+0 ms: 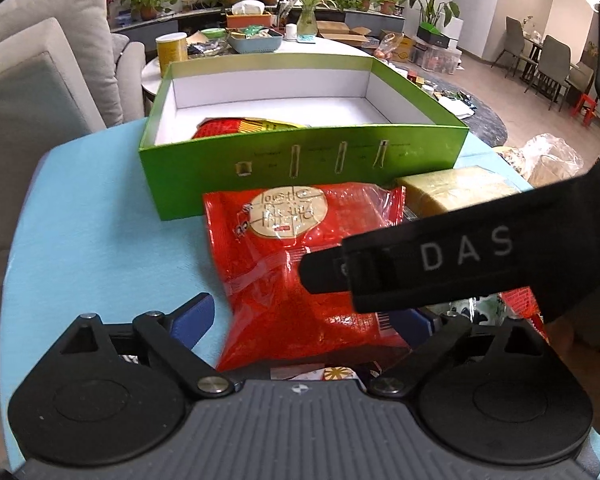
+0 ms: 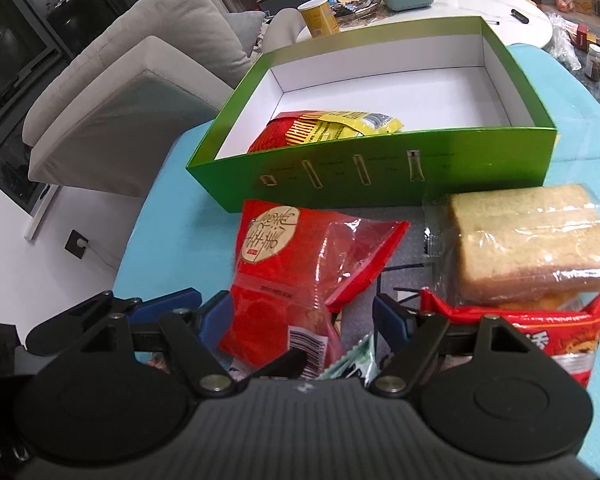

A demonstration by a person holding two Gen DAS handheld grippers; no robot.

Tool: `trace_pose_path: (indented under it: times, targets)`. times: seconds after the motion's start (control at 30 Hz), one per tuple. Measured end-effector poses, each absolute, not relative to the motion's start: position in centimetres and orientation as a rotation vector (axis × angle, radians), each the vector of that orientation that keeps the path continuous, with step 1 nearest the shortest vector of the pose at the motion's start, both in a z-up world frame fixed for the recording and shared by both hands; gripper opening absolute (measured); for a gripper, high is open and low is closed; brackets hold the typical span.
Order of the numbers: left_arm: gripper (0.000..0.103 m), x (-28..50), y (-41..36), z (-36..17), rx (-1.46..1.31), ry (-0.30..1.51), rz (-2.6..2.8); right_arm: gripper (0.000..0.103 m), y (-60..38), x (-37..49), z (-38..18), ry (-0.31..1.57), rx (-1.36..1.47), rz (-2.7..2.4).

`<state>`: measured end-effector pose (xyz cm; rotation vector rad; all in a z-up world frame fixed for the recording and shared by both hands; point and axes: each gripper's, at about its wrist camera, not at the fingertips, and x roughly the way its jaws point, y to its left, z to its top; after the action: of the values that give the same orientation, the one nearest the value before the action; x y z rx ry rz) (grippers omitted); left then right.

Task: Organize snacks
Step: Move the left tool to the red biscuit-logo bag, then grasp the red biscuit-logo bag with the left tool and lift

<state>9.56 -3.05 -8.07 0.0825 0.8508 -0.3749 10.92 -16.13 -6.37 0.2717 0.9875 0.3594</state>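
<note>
**Both grippers over the red snack bag, in front of the green box**

The green box (image 2: 380,176) sits open on the blue tabletop (image 1: 92,240), its near wall facing the grippers. Inside, a red packet (image 2: 272,136) and a yellow packet (image 2: 348,122) lie against that near wall toward the left; the rest of the white floor is bare, so most of the box is open room. The tabletop's rounded left edge falls away toward a grey sofa (image 2: 140,92).

Just in front of the box lies the red snack bag (image 1: 300,280), its top edge close to the box wall. To its right is a wrapped block of bread (image 2: 532,244), resting on another red snack packet (image 2: 540,332), with a narrow strip of grey surface between bag and bread.

The left gripper (image 1: 304,320) points steeply down, its blue fingers (image 1: 192,316) spread wide on either side of the bag's lower end, not pressing it. The right gripper (image 2: 300,320) is tilted down likewise, fingers (image 2: 216,312) spread, the bag's lower corner between them with no visible pinch. Its black body crosses the left wrist view above the bag.
</note>
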Motion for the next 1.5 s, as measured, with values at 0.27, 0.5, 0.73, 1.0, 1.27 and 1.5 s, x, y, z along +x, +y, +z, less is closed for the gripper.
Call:
trace_pose_path:
  times: [0.27, 0.5, 0.73, 1.0, 1.27, 1.5]
  targets:
    - [0.099, 10.5, -3.0, -8.6, 0.04, 0.875, -0.398, 0.086, -15.5, 11.6, -6.9, 1.003, 0.251, 0.373]
    - [0.099, 11.3, -3.2, -9.1, 0.027, 0.895, -0.414, 0.086, -15.6, 12.3, -7.5, 1.028, 0.27, 0.397]
    - [0.097, 11.7, -3.1, -9.7, 0.001, 0.889, -0.42, 0.086, -15.8, 12.8, -7.9, 1.045, 0.295, 0.423]
    - [0.084, 10.9, -3.3, -8.4, -0.007, 0.836, -0.441, 0.082, -15.5, 12.3, -7.1, 0.989, 0.279, 0.466]
    - [0.077, 9.8, -3.5, -6.1, 0.009, 0.78, -0.461, 0.073, -15.4, 11.5, -5.1, 0.939, 0.262, 0.483]
    - [0.091, 9.9, -3.2, -7.7, 0.036, 0.869, -0.394, 0.073, -16.1, 12.1, -5.9, 0.99, 0.238, 0.388]
